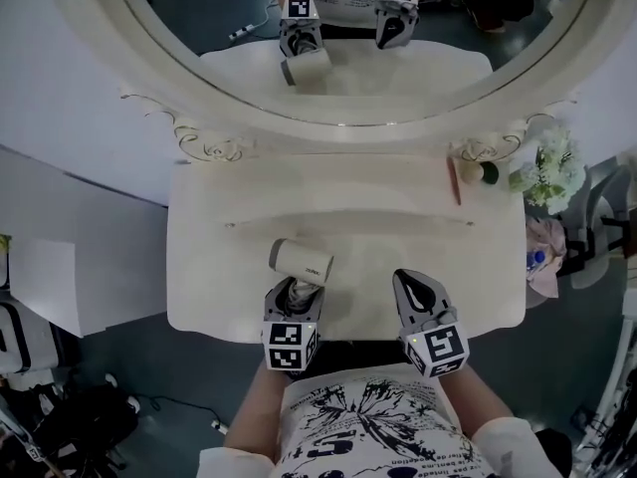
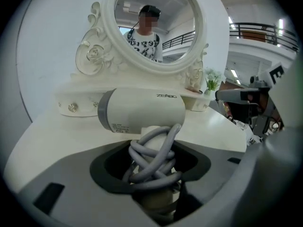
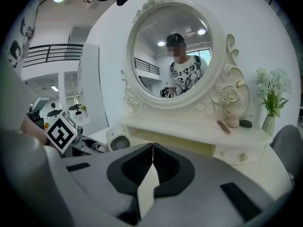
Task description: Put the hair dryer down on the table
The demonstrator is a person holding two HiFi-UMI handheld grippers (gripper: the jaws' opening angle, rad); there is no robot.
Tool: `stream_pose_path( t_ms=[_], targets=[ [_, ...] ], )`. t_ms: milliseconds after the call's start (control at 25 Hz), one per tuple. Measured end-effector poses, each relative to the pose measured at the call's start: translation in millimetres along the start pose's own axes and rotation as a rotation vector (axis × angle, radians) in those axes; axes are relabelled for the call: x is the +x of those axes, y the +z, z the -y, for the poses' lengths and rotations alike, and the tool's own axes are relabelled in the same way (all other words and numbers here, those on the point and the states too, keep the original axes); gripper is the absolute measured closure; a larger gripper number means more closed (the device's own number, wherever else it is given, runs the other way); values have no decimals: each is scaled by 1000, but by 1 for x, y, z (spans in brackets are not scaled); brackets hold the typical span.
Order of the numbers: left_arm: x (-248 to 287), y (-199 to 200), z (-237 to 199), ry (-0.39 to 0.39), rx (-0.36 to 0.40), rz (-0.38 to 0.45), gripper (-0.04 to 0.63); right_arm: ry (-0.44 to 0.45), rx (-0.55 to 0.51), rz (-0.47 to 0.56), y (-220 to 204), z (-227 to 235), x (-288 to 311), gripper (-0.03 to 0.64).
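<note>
Ornate oval mirror point(image 1: 338, 38), white flowers point(image 1: 549, 170), reddish-brown stick point(image 1: 454, 180)

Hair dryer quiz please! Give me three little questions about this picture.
1. True or false: the right gripper holds the hair dryer.
2. What is wound round the hair dryer's handle? A) grey cord B) ribbon C) towel
3. Fill in: the flowers stand at the dressing table's ___ end.
Key: 1 false, the left gripper holds it, and the right one is shut and empty; 2 A; 3 right.
</note>
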State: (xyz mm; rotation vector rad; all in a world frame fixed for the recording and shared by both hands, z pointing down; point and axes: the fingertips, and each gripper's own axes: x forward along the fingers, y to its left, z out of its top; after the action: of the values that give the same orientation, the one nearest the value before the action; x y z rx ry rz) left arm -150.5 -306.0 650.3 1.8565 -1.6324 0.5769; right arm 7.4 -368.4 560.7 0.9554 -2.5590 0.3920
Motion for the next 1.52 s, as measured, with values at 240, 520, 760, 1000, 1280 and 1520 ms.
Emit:
stream_pose_path(
  t_ms=[240,520,760,1000,1280,1520],
  targets=[
    [24,-2,0,-2,45,-52,344,-5,-13,2,6,13,14,598],
    [41,-3,-11,11,16,-112,344,-16,-1,0,7,18,20,598],
    [45,-7,-13,23,22,-165,342,-30,-5,0,10,18,20,598],
    [46,-6,-12,32,71,-174,342,-39,-12,10,16,12,15,598],
    [40,-1,-4,-13,84,-122,267,-28,-26,14,17,-4,-2,598],
    [7,18,2,-13,59,13,259,-40,-42,42,23,-17,-20,598]
  ],
)
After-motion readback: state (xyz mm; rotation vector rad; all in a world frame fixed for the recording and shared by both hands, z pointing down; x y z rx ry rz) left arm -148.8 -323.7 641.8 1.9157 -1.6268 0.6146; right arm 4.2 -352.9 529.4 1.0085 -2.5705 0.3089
